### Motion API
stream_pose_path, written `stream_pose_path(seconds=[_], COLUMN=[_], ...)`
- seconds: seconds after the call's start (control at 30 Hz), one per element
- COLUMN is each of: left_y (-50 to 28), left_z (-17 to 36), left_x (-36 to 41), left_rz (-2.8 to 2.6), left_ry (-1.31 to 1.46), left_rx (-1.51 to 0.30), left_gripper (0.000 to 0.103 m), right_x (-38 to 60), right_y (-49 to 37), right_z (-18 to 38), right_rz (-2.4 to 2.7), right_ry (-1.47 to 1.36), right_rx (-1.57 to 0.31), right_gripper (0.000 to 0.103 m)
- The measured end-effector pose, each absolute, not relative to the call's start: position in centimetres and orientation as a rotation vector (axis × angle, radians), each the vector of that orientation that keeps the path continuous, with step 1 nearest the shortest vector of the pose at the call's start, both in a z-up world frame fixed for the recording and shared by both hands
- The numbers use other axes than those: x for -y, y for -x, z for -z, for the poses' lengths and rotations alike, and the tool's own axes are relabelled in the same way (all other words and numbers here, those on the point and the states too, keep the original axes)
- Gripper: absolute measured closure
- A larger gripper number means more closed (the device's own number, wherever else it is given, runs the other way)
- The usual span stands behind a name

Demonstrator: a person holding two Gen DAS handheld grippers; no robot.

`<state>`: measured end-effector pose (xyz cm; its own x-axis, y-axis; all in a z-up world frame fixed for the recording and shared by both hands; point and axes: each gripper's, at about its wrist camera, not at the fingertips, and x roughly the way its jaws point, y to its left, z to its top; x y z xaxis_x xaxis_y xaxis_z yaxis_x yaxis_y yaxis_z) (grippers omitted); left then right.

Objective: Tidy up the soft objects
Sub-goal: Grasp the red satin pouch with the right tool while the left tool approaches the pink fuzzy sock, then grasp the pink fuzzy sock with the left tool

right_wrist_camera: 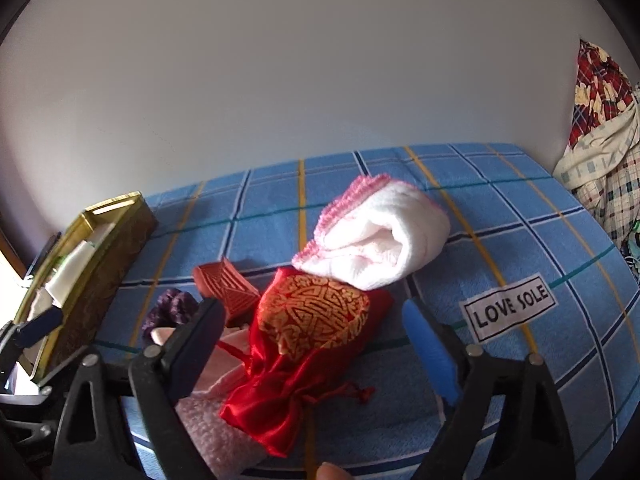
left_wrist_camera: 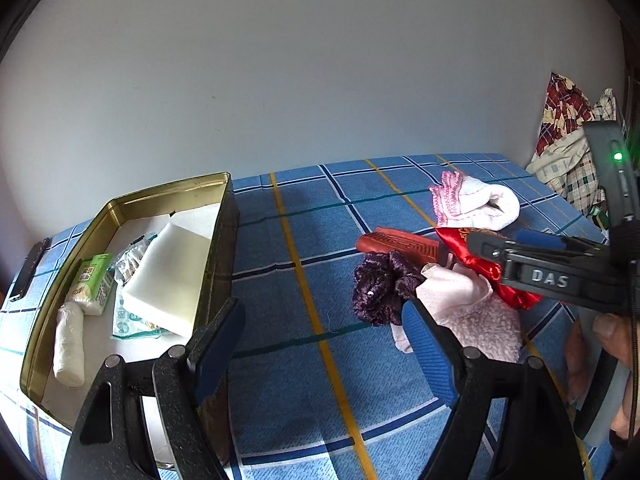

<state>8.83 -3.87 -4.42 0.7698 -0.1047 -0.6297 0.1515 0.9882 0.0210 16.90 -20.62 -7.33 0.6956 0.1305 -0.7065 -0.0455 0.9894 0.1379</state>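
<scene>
Evidently the right claw (right_wrist_camera: 316,344) hung over the red satin pouch (right_wrist_camera: 308,344), jaws wide and straddling it without pressing, presumably lined up to lift it toward the gold tin (left_wrist_camera: 132,204) at the left of the bed (left_wrist_camera: 304,216). It lay crumpled, gold-embroidered, drawstring loose, touching the rolled white towel (right_wrist_camera: 384,240). The left claw (left_wrist_camera: 324,340) gaped wide, empty, beside the tin
</scene>
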Motion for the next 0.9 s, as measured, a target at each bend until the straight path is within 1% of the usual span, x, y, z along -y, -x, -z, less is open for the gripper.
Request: stream_pose_path(seconds=[0.03,0.07,0.1,0.13,0.2,0.3,0.6,0.9], left_y=[-8.8,-8.8,-8.8,-8.9,-9.0,-9.1,-9.1,-7.9], left_z=[4.4,4.4,4.4,4.4,4.4,4.6,4.5,4.7], left_x=[3.9,3.9,4.0,4.0,4.0,4.2,4.7,7.3], left_rz=[0.144,0.149,0.152,0.152,0.157,0.156,0.153,0.221], left_ry=[-0.072,-0.072,-0.073,-0.074,-0.069,-0.069,-0.063,-0.061], left_rx=[-0.679,-0.678,-0.677,-0.676,-0.678,-0.685,-0.705,-0.737], left_gripper=[0.021,0.021,0.021,0.021,0.021,0.021,0.021,0.021], right_x=[20.6,20.6,20.7,20.9,20.9,20.9,21.8,24.0], right_y=[-17.2,-17.4,-17.5,-17.6,-17.4,-16.7,-13.5,-12.1], right_z=[7.7,8.1,8.4,8.4,8.2,7.7,5.5,5.1], right_rz=[-0.101,-0.103,-0.113,-0.130,-0.135,-0.156,-0.143,-0.109], right_ry=[-0.113,-0.112,-0.119,-0.135,-0.132,-0.134,-0.167,-0.192], right_rx=[-0.814,-0.831,-0.847,-0.850,-0.837,-0.808,-0.633,-0.597], right_gripper=[0.026,0.034,0.047,0.055,0.077,0.085,0.086,0.086])
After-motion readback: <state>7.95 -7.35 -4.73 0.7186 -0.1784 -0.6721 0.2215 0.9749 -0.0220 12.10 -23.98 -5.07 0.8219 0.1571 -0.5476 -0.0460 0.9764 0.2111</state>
